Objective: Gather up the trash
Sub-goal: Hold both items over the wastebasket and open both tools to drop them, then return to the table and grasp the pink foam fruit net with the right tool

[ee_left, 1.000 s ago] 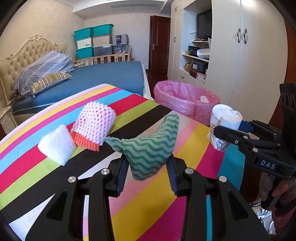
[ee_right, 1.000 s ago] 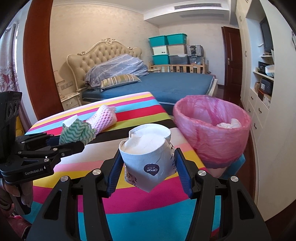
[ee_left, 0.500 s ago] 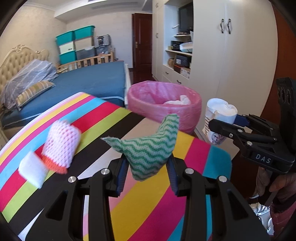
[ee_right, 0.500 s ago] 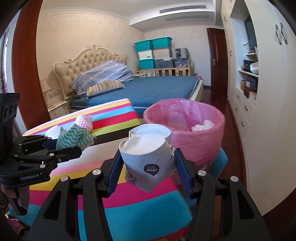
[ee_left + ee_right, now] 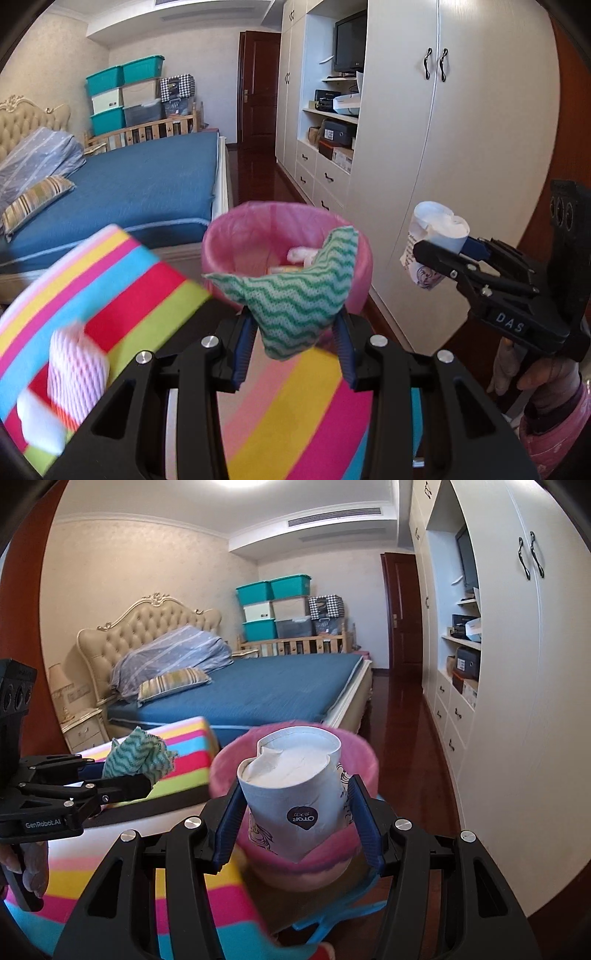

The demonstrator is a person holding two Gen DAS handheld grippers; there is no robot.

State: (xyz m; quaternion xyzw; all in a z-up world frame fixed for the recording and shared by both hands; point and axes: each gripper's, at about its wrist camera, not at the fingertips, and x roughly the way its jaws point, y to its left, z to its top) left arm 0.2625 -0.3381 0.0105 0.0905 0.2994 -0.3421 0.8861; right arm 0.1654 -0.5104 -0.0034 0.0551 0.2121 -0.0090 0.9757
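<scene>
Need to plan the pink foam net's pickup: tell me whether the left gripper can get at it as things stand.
Probably not yet: the left gripper is shut on the green cloth, so its jaws are occupied. The foam net lies uncovered on the striped table.

light: bright, even daylight | glare: ceiling lamp [image 5: 240, 482] blown out | blur: striped table [image 5: 110, 280] smeared | edges: fisheye bending, dark vignette corners

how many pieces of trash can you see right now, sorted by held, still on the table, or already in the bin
Held in tongs: 2, green wavy cloth and paper cup
On the striped table: 2, pink foam net and white foam piece
In the pink bin: 2 visible, white wad and a yellowish scrap
Total: 6
</scene>
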